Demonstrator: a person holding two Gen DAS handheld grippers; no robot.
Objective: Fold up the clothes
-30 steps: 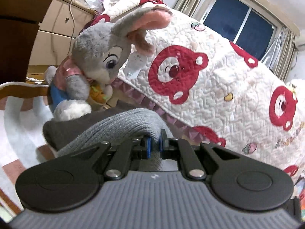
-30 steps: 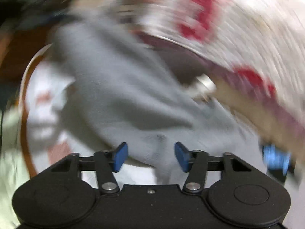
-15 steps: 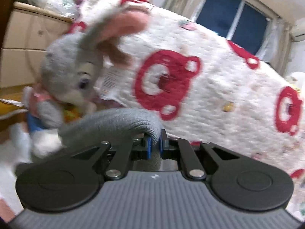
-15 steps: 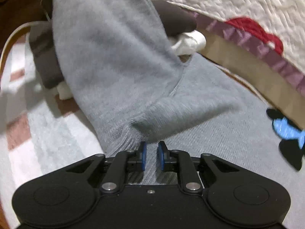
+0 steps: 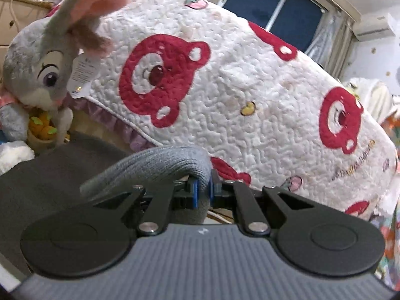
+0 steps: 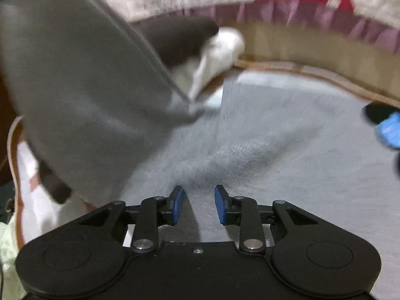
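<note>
A grey knit sweater (image 6: 287, 130) lies spread on the floor rug below my right gripper (image 6: 198, 203). Its blue pads stand apart and are opening, with knit fabric under the gap and nothing pressed between them. One part of the sweater (image 6: 75, 95) is lifted and hangs slanting at the left of the right wrist view. In the left wrist view my left gripper (image 5: 203, 191) is shut on a rolled grey edge of the sweater (image 5: 160, 162), held up off the floor. The other gripper's blue pad shows at the right edge (image 6: 390, 127).
A quilted white bedspread with red bear heads (image 5: 225, 80) hangs down the bed side straight ahead. A grey plush rabbit (image 5: 42, 67) sits at the left. A dark cushion (image 5: 45, 175) and a white cloth (image 6: 222, 50) lie near the bed base (image 6: 312, 50).
My right gripper closed on the sweater's fold and has now parted its pads again, letting it go, while sinking nearer the cloth. My left gripper carried its held edge rightward along the bed.
</note>
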